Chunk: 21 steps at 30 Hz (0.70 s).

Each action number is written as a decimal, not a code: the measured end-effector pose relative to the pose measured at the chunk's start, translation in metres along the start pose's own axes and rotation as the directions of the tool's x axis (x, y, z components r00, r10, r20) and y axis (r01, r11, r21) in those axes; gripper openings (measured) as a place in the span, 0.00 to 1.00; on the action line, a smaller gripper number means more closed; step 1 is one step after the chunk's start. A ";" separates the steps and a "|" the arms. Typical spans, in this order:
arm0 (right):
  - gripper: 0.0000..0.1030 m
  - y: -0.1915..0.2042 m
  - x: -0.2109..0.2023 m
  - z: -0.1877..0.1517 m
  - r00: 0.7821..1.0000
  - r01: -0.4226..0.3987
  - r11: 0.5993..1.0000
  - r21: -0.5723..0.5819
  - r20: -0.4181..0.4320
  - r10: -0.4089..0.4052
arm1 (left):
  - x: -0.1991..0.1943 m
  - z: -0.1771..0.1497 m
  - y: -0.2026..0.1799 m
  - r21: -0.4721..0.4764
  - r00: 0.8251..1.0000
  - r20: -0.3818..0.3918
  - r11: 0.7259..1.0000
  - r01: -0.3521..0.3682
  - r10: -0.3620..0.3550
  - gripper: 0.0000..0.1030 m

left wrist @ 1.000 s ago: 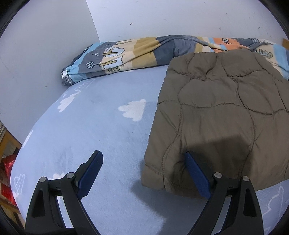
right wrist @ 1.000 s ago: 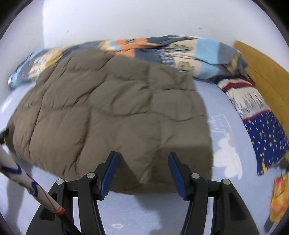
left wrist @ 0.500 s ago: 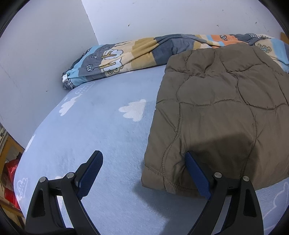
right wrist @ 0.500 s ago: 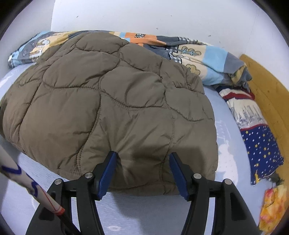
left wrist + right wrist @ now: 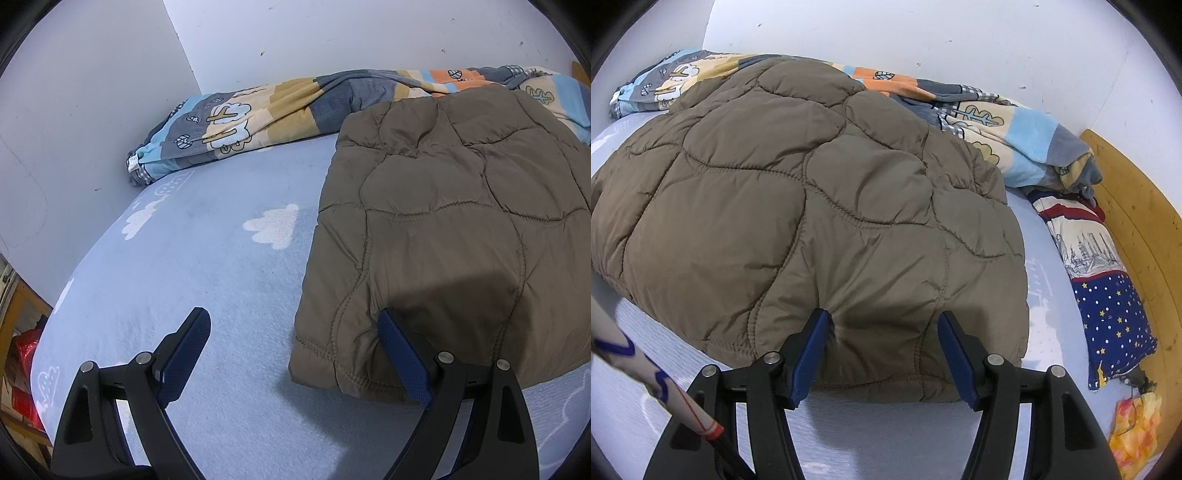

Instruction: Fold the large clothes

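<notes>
A folded olive-brown quilted jacket lies on the light blue cloud-print bed sheet. My left gripper stands wide open at the jacket's near left corner. Its right finger rests against the jacket's edge and its left finger is over bare sheet. In the right wrist view the jacket fills the middle. My right gripper straddles its near hem, jaws apart and padding bulging between them. The left pad dents the fabric slightly.
A patterned blanket is bunched along the white wall behind the jacket. A starry blue pillow and a wooden headboard lie to the right. A white striped rod crosses the right view's lower left. A red bag sits beside the bed.
The right gripper has rolled and come closer to the jacket's near hem, its jaws a little wider than before. The left gripper has stayed where it was, still wide open.
</notes>
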State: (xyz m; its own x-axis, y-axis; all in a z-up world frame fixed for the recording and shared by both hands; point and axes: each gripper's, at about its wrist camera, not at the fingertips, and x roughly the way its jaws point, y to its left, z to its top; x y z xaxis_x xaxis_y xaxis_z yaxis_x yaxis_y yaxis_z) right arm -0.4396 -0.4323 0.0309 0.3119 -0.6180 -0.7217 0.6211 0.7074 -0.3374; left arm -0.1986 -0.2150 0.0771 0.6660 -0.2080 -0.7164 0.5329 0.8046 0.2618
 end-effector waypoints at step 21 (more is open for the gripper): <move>0.68 -0.026 0.001 0.005 0.993 -0.106 0.986 0.129 -0.038 0.112 | -0.001 0.005 0.017 -0.098 0.998 -0.026 0.994 0.056 -0.058 0.89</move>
State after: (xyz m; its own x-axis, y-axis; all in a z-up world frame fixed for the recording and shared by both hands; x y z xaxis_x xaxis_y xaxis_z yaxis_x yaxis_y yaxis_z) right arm -0.4523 -0.4526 0.0421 0.3517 -0.5214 -0.7775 0.6718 0.7190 -0.1783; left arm -0.1876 -0.2043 0.0851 0.6202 -0.2403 -0.7468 0.5156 0.8423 0.1572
